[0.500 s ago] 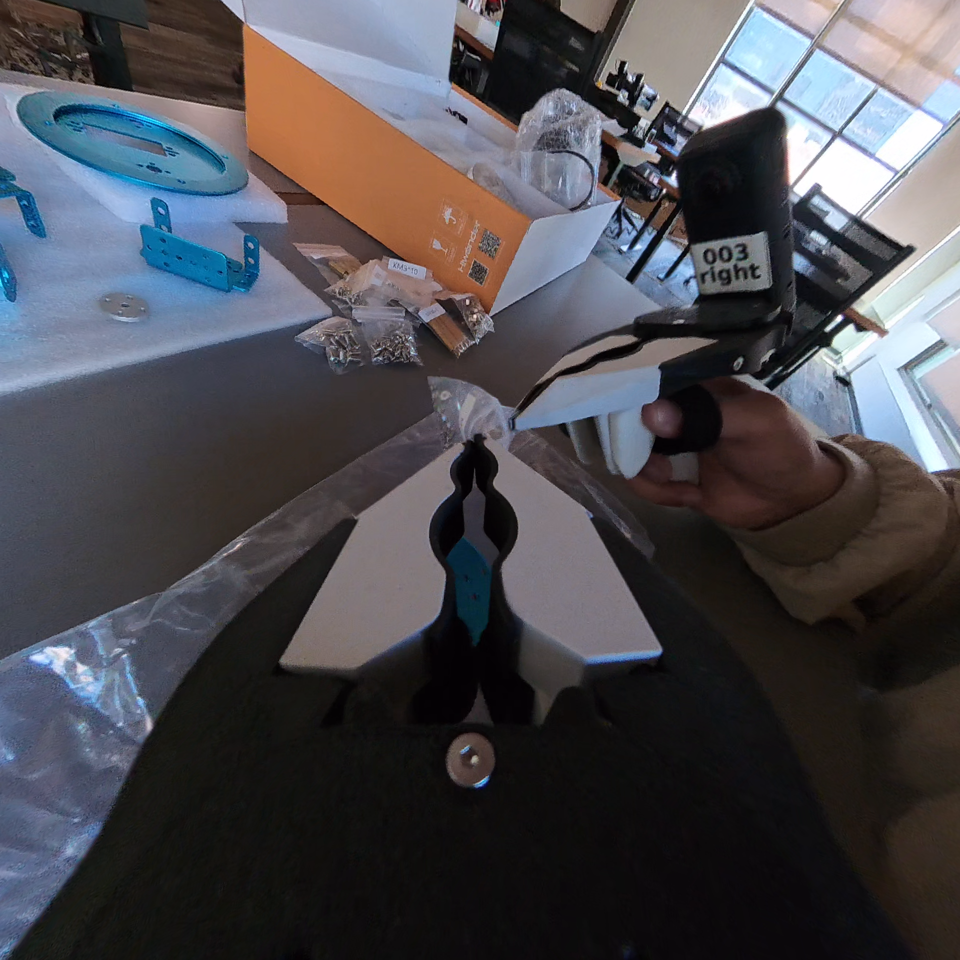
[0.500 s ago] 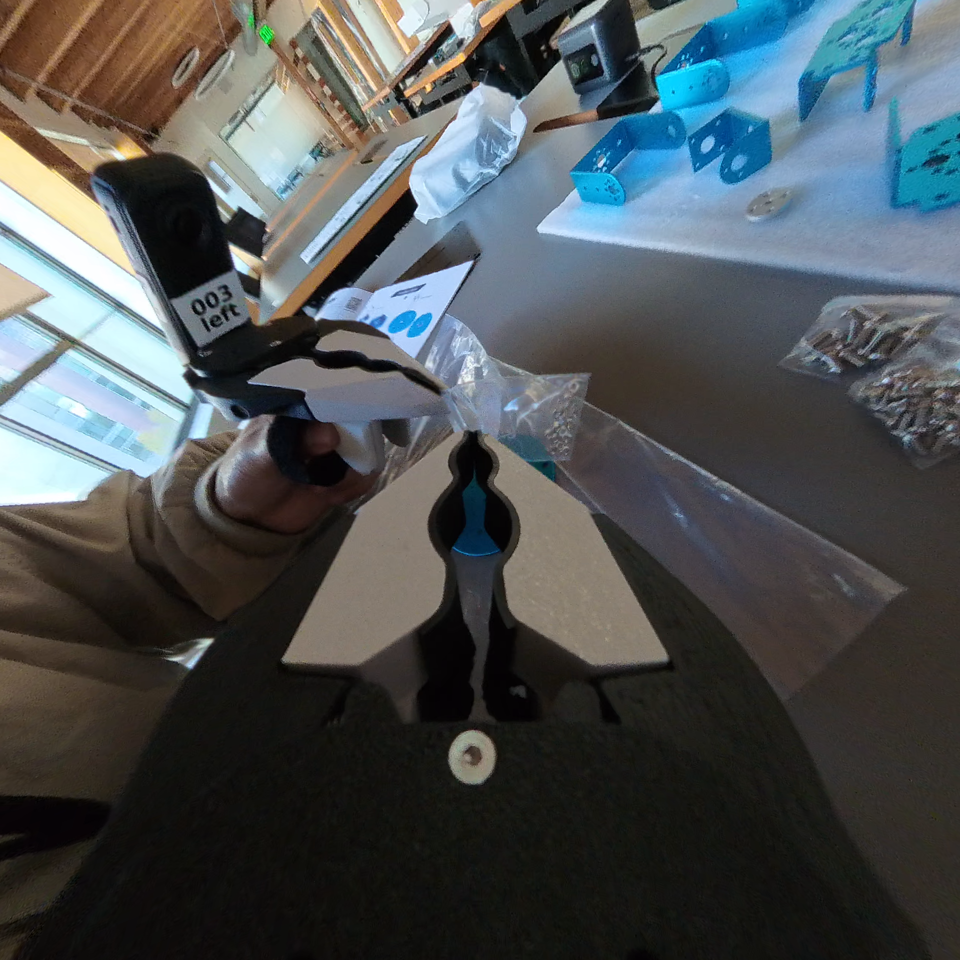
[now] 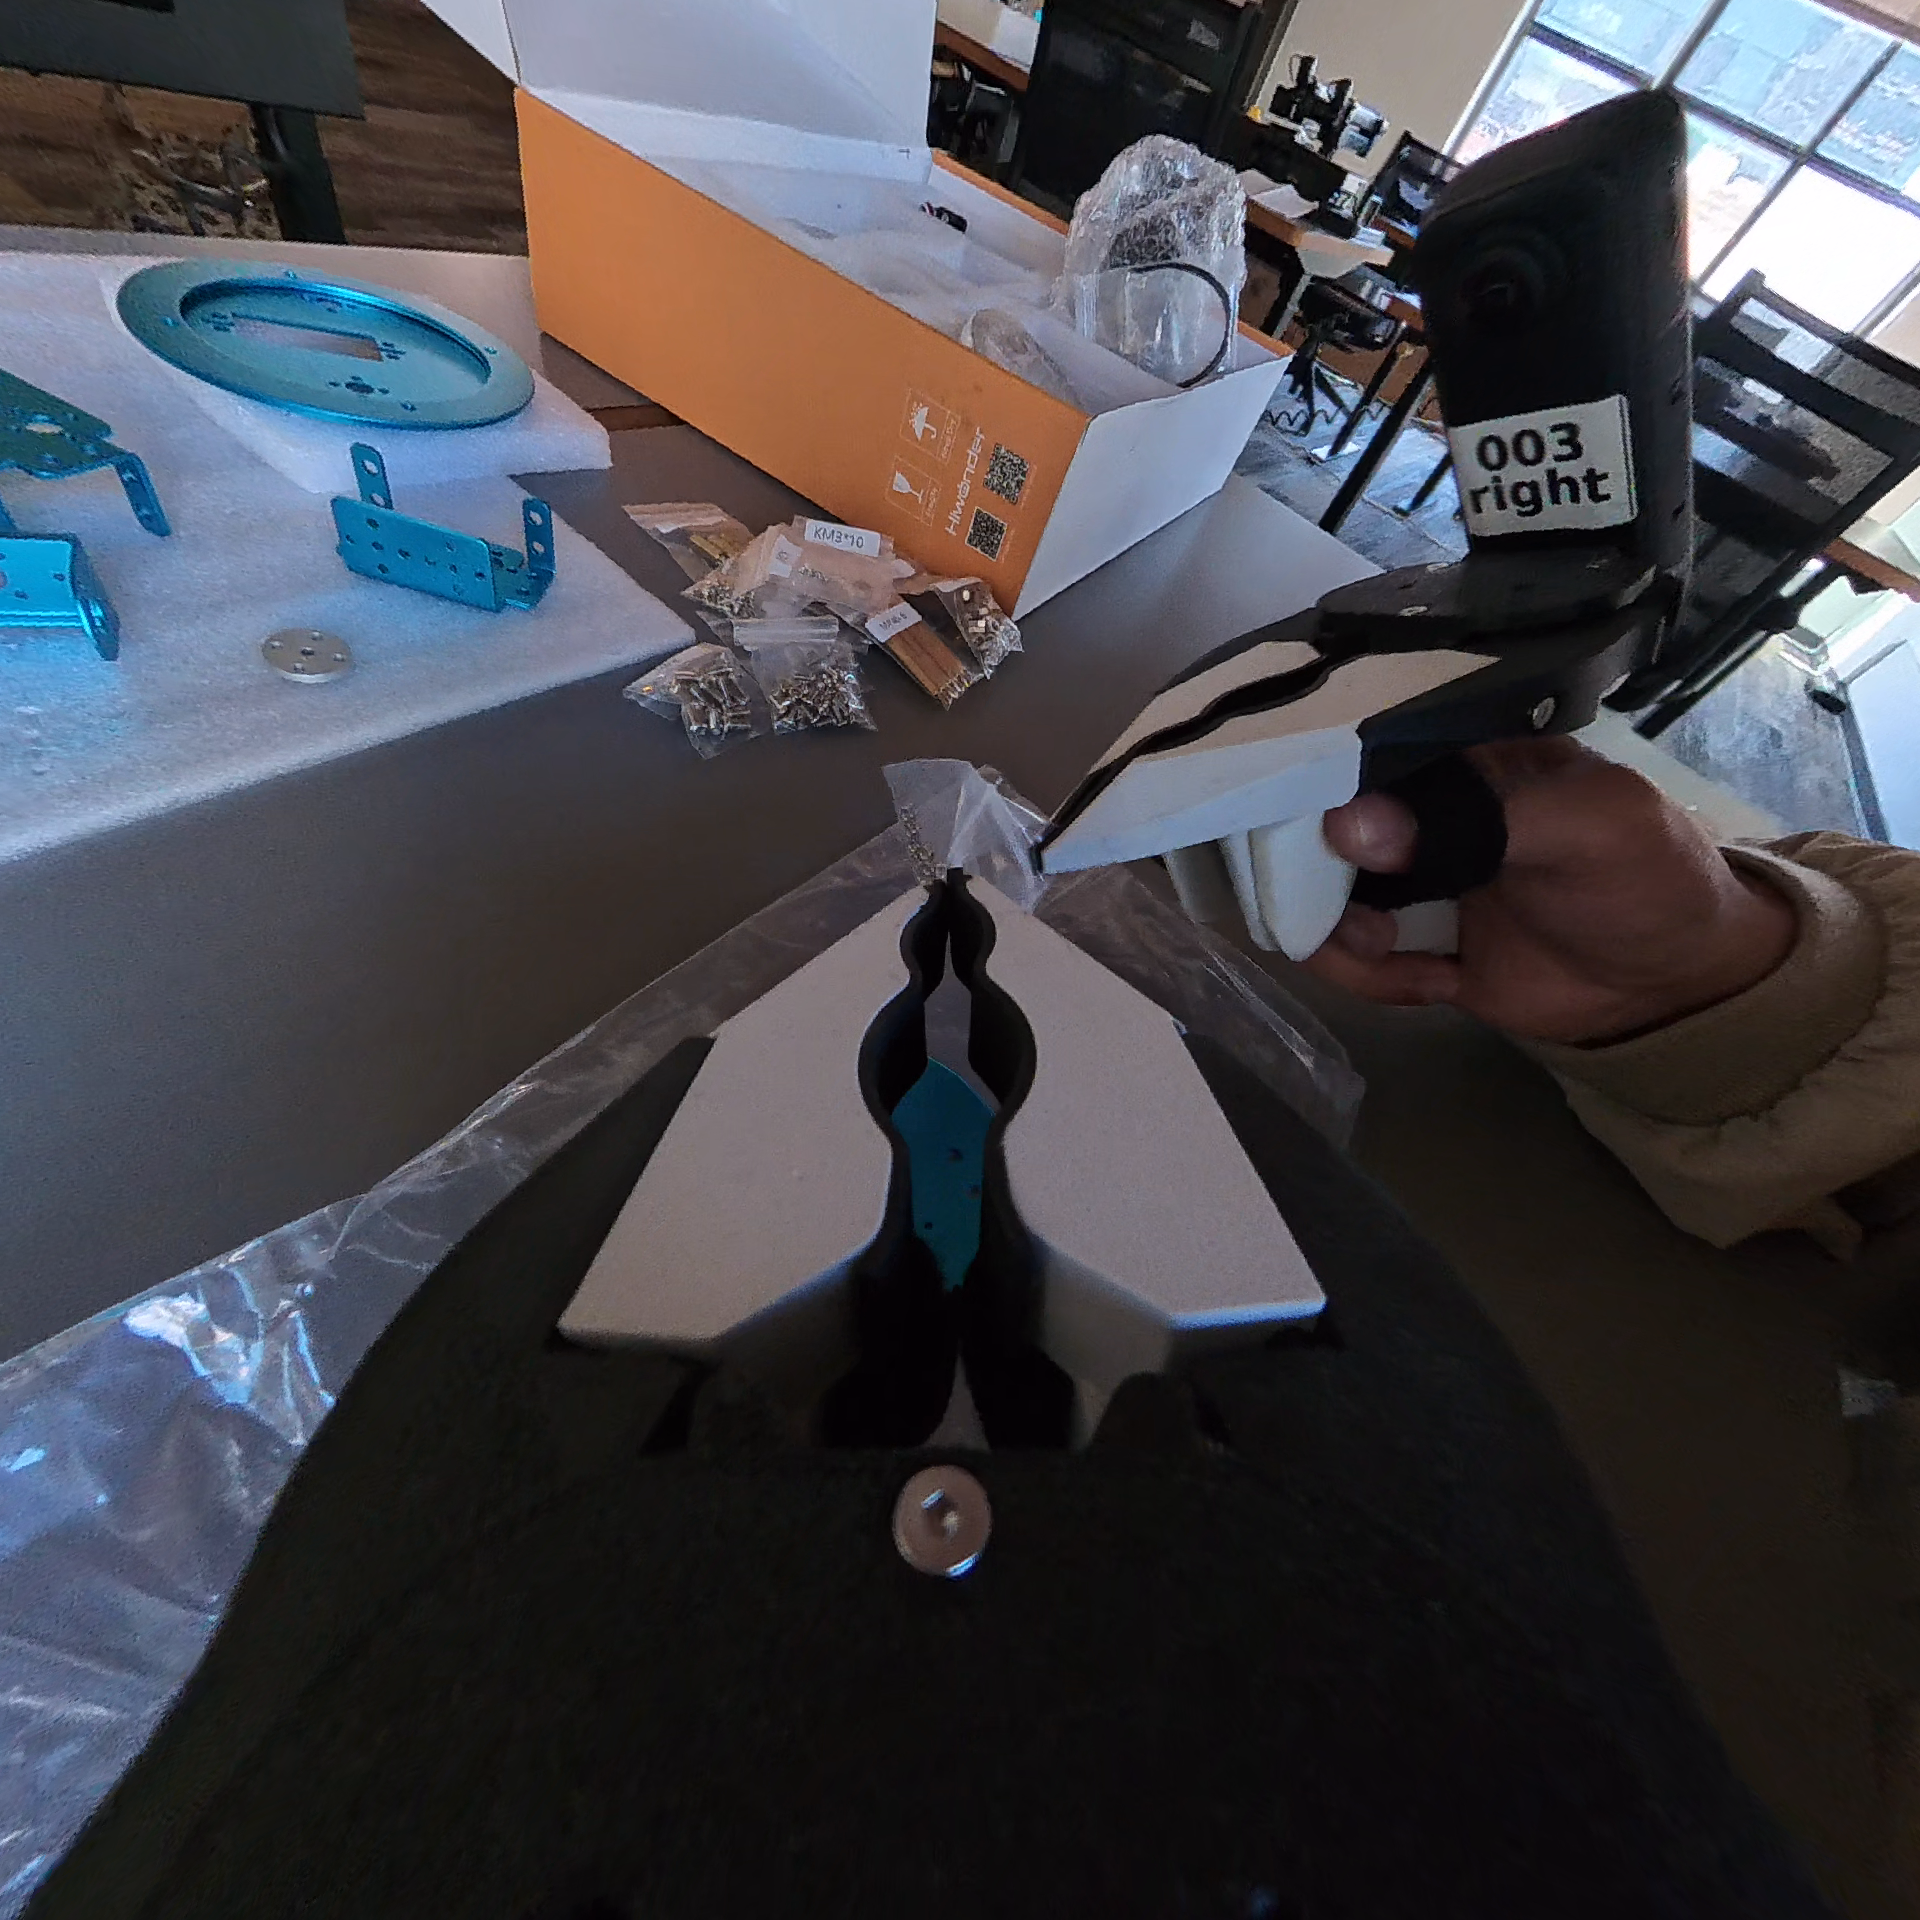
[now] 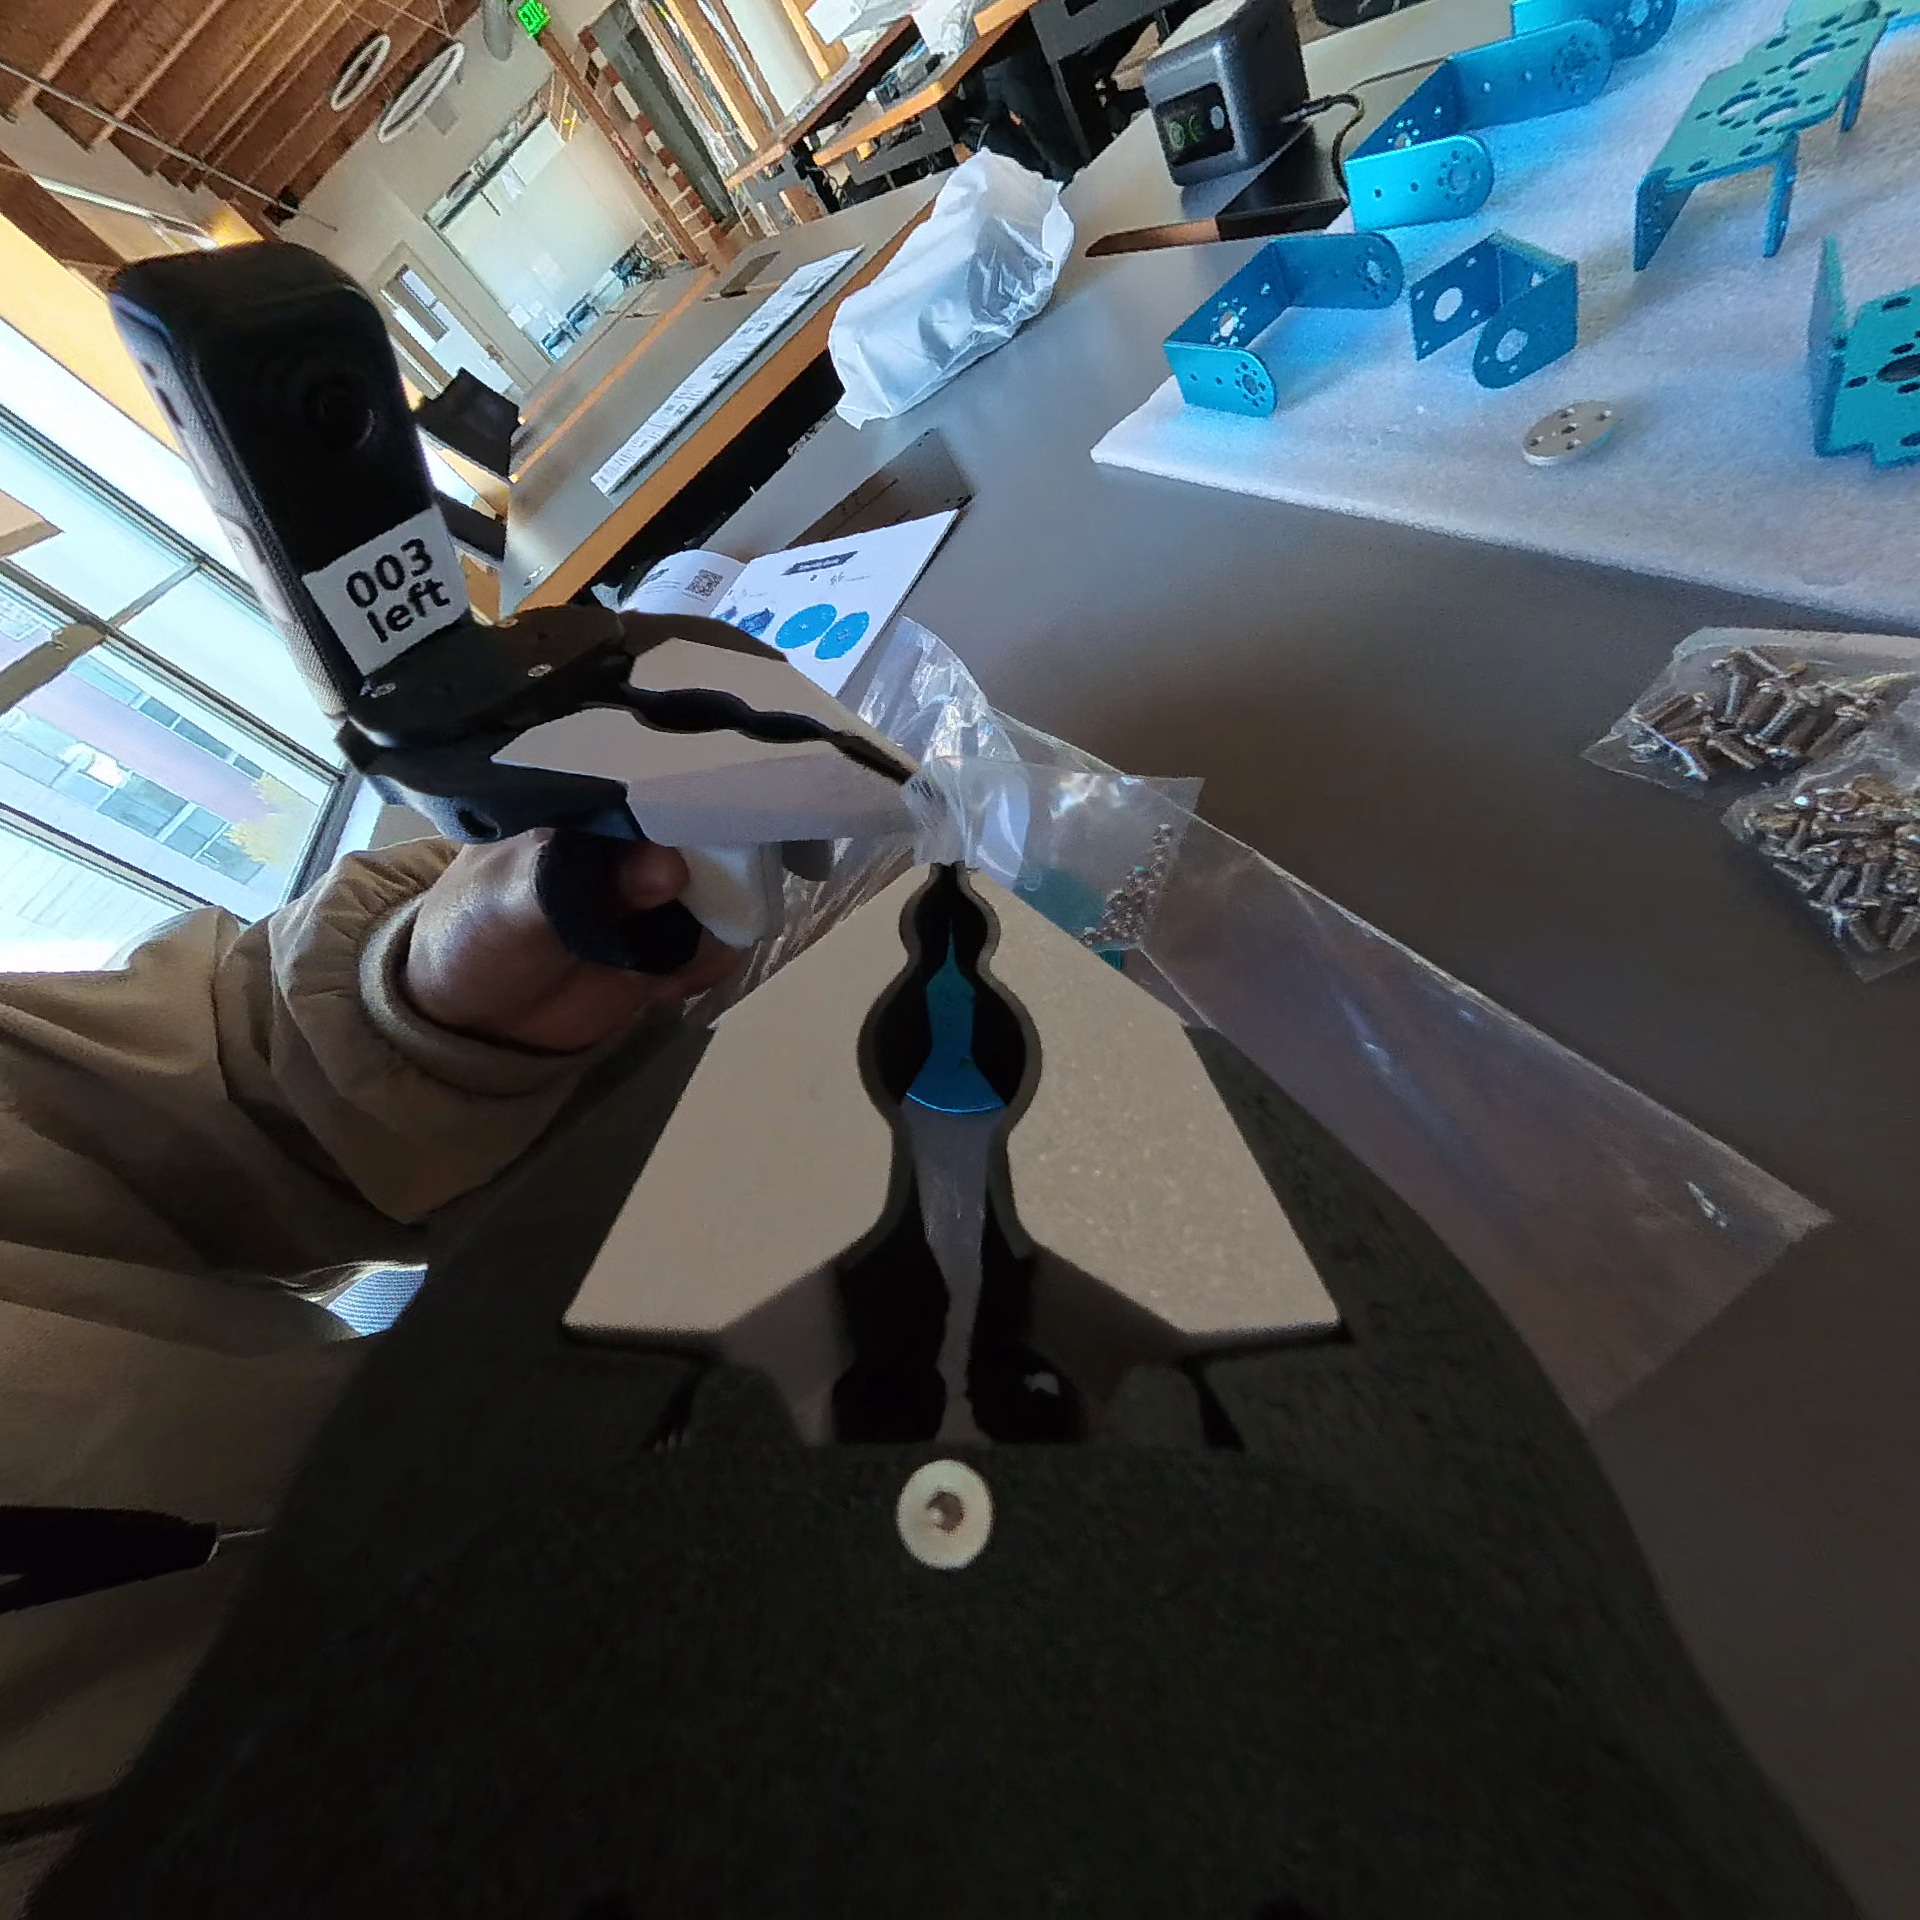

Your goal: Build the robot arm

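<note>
left wrist view: left gripper is seen pinched tight on a clear plastic bag w/ small screws & a blue metal part inside. right gripper is clamped on same bag, tips nearly touching. bag is held above grey table; screw packets & orange box lie beyond.

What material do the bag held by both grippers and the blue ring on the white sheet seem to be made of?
The bag looks like thin clear plastic film: it is see-through, creased and glossy, and small screws show inside. The blue ring appears to be metal with a matte blue coating, perhaps anodised aluminium: thin, flat, crisp holes and a soft sheen. The left gripper and right gripper pinch the bag.
</note>
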### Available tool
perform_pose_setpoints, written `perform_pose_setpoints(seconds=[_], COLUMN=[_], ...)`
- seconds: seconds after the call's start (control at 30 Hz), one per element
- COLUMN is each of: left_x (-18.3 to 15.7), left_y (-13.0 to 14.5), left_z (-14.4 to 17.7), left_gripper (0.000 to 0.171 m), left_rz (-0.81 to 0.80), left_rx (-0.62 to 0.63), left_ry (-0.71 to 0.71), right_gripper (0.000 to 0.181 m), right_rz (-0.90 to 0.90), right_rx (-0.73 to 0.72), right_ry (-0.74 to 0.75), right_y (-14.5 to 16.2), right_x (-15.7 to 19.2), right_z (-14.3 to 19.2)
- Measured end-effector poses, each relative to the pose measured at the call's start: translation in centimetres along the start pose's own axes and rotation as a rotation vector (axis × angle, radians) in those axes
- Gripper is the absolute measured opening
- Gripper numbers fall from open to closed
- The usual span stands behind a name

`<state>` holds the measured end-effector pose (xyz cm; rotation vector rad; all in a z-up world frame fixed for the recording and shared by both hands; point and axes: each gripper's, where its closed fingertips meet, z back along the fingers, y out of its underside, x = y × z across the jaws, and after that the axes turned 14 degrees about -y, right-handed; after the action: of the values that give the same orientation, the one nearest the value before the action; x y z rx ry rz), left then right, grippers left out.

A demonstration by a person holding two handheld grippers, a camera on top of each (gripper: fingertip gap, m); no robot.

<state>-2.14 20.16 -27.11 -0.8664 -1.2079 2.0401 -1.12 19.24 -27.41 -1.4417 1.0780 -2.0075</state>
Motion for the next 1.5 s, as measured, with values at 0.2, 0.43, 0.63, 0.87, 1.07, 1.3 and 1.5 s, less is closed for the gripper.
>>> perform_pose_setpoints(seconds=[0.2, 0.43, 0.63, 0.87, 1.07, 1.3, 1.5], left_x=[-0.5, -2.3, -3.7, -4.7, -4.7, -4.3, -3.9], left_y=[-0.1, -0.1, 0.7, 1.1, 1.2, 1.4, 1.6], left_z=[0.3, 1.2, 1.8, 2.2, 2.2, 2.1, 2.0], left_gripper=[0.0, 0.0, 0.0, 0.0, 0.0, 0.0, 0.0], left_rz=[0.031, 0.178, 0.231, 0.233, 0.243, 0.261, 0.196], left_rx=[0.032, 0.117, 0.181, 0.209, 0.217, 0.229, 0.228], left_ry=[0.06, 0.24, 0.357, 0.416, 0.424, 0.424, 0.381], right_gripper=[0.004, 0.074, 0.072, 0.049, 0.053, 0.036, 0.028], right_rz=[0.164, 0.816, 1.008, 1.024, 1.044, 1.054, 1.077], right_rx=[0.073, 0.267, 0.304, 0.302, 0.289, 0.315, 0.307], right_ry=[-0.09, -0.031, 0.036, 0.024, 0.037, 0.059, 0.073], right_y=[-0.5, 0.3, 1.5, 1.9, 1.7, 1.9, 1.6], right_x=[0.7, 1.8, 3.1, 3.4, 3.3, 2.9, 3.1], right_z=[0.2, 1.4, 0.1, -0.2, -0.1, 0.0, 0.2])
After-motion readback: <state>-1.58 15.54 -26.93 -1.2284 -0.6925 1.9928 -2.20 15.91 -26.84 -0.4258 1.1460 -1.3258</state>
